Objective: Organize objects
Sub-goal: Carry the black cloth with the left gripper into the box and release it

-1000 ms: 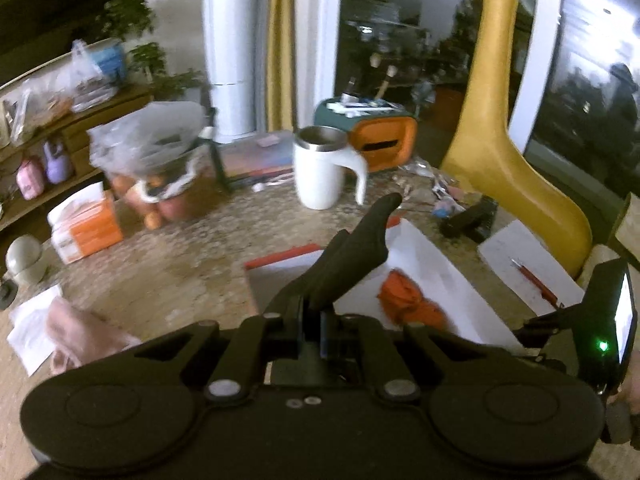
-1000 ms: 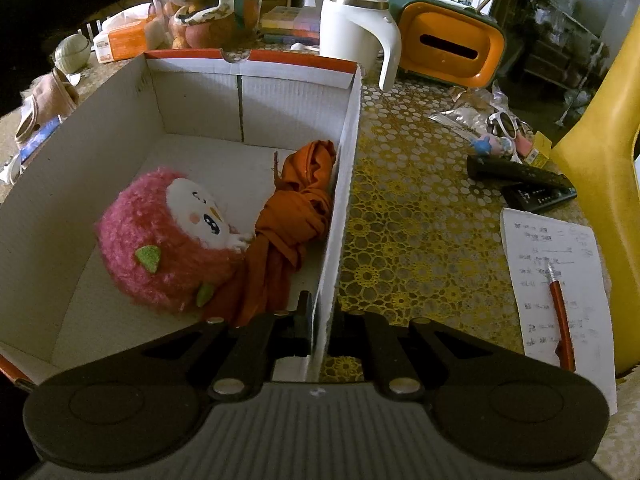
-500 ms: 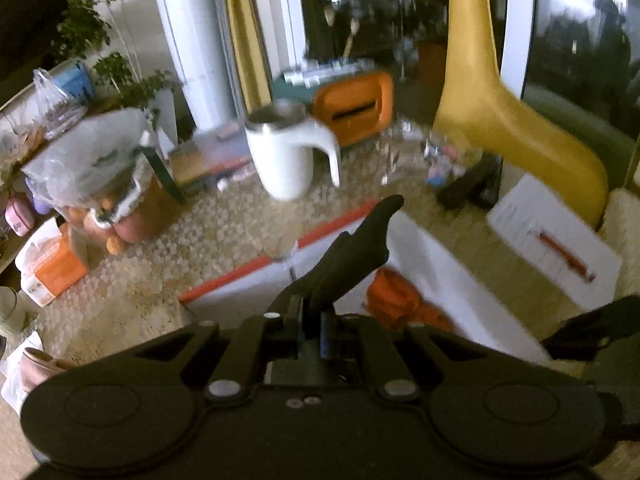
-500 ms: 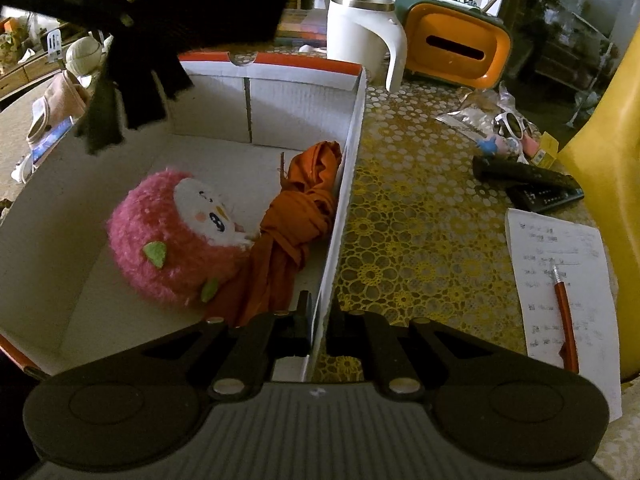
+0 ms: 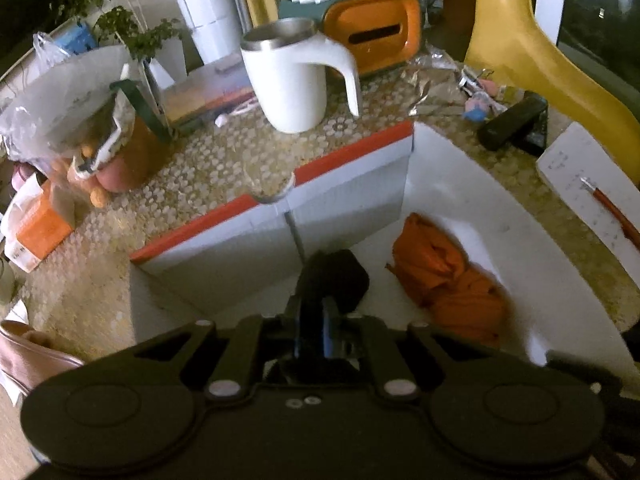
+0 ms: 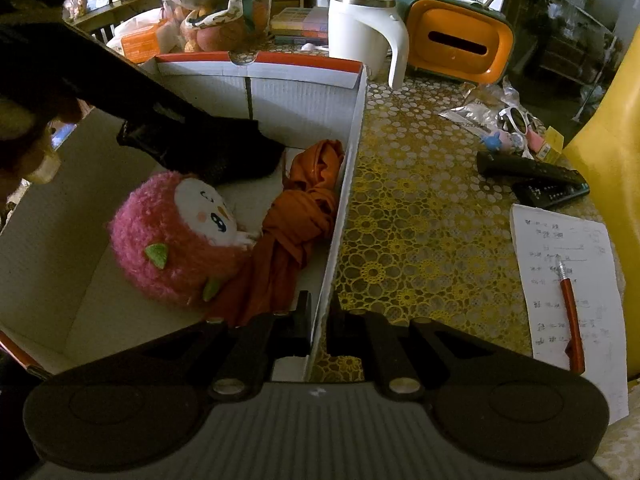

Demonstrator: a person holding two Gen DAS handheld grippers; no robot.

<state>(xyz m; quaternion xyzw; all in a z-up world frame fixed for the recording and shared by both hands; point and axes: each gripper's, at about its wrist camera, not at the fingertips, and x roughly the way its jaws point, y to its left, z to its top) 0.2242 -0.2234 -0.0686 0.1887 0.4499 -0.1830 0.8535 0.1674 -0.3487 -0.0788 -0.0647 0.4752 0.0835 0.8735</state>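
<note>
Two soft things already lie in the white corrugated cardboard box with the orange-red rim (image 6: pixel 256 65): a fluffy pink plush toy with a white face (image 6: pixel 180 236) and a knotted orange cloth (image 6: pixel 304 216), the cloth pressed against the box's right wall and touching the plush. A third piece, a dark black cloth (image 5: pixel 334 276), hangs inside the box above the floor near the far wall, just beyond the plush in the right wrist view. The left gripper (image 5: pixel 316 320) has its fingers pinched tightly together on this black cloth, which bunches right at the fingertips. The right gripper (image 6: pixel 318 320) straddles the box's near right wall, one finger inside and one outside, closed down onto the thin cardboard edge. Outside the box, on the yellow lace-patterned tablecloth (image 6: pixel 420 220), stand a white mug with a steel rim (image 6: pixel 360 28) and an orange tissue holder (image 6: pixel 460 40), while a sheet of handwritten paper (image 6: pixel 568 280) with a red pen (image 6: pixel 570 320) on it lies well to the right
</note>
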